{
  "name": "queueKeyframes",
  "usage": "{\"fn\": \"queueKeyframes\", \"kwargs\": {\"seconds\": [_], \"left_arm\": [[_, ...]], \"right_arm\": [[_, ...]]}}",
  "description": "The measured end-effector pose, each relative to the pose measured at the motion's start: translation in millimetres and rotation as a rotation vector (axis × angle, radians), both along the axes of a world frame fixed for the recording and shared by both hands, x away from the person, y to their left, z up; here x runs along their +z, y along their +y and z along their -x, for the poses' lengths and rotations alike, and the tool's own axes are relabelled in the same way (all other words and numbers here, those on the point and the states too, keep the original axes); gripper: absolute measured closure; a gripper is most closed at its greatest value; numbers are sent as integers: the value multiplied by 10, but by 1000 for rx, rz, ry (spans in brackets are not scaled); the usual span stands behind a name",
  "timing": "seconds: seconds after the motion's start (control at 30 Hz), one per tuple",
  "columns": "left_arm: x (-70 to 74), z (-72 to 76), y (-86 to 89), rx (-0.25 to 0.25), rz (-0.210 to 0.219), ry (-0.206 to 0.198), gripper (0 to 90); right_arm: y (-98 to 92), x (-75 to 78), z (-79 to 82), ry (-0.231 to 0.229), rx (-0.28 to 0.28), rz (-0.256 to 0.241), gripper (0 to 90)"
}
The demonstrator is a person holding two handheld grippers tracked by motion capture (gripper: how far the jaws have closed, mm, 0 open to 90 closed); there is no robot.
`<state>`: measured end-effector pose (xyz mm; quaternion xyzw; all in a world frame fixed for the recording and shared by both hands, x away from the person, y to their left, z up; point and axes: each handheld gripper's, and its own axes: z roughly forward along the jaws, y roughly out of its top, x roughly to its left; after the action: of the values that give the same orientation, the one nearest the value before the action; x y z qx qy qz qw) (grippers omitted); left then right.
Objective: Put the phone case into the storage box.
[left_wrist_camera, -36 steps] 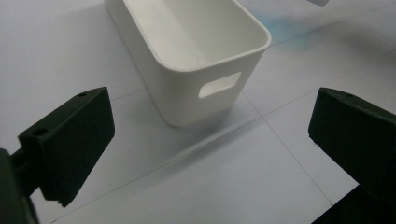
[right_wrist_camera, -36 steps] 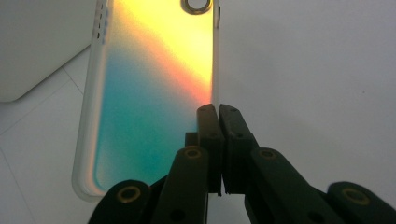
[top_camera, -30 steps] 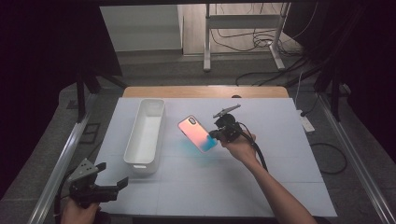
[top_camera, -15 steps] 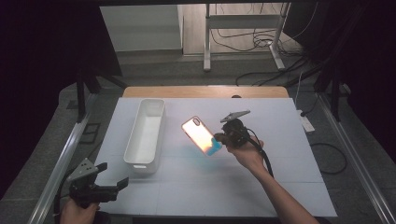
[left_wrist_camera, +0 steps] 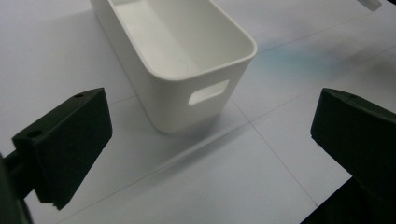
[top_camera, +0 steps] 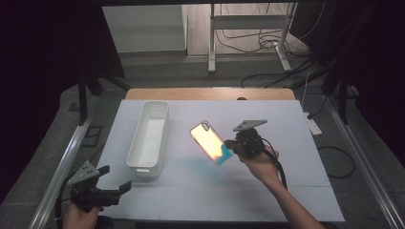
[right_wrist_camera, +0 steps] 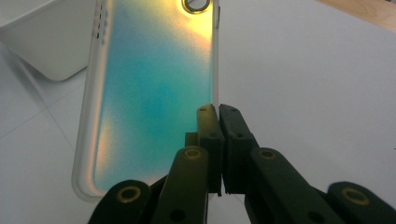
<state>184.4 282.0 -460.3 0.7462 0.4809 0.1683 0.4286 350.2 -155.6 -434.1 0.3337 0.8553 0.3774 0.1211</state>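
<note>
An iridescent phone case [top_camera: 209, 141], glowing yellow to teal, hangs tilted above the white table mat. My right gripper [top_camera: 229, 149] is shut on its long edge near the lower end. In the right gripper view the jaws [right_wrist_camera: 218, 113] pinch the case [right_wrist_camera: 149, 88] by its thin right rim, with the camera hole at the top. A long white bin [top_camera: 137, 164] stands empty at the left of the mat. My left gripper [top_camera: 114, 178] is held open near the front left corner, apart from the bin. The left gripper view looks between its jaws [left_wrist_camera: 212, 123] at the bin's near end [left_wrist_camera: 177, 112] with its handle slot.
The white mat [top_camera: 296, 191] covers a table with a wooden far edge [top_camera: 205, 93]. A teal sheen lies on the mat under the case. Metal rails run along both sides of the table. Cables and a stand are on the floor beyond.
The right gripper has carried the case a little right and toward the front. The case's sheen has shifted from pink-blue to yellow. The left gripper has stayed put.
</note>
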Motion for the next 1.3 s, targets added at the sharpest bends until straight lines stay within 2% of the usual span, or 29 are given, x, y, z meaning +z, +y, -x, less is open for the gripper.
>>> {"fn": "queueKeyframes", "kwargs": {"seconds": [0.2, 0.43, 0.63, 0.83, 1.2, 1.3], "left_arm": [[38, -33, -24, -17, 67, 10, 0], [79, -81, -100, -58, 56, -4, 0], [156, -187, -209, -106, 114, 2, 0], [190, -263, -290, -134, 88, 10, 0], [223, -473, -457, -181, 142, 32, 0], [234, -562, -561, -206, 150, 35, 0]], "right_arm": [[-68, 26, 125, -10, 1, -2, 880], [-105, 45, 209, -18, 3, -11, 880], [-107, 68, 242, -33, 7, -15, 880], [-123, 79, 272, -45, 5, -20, 880], [-147, 114, 293, -60, 1, -25, 880], [-151, 119, 310, -63, 1, -20, 879]]}}
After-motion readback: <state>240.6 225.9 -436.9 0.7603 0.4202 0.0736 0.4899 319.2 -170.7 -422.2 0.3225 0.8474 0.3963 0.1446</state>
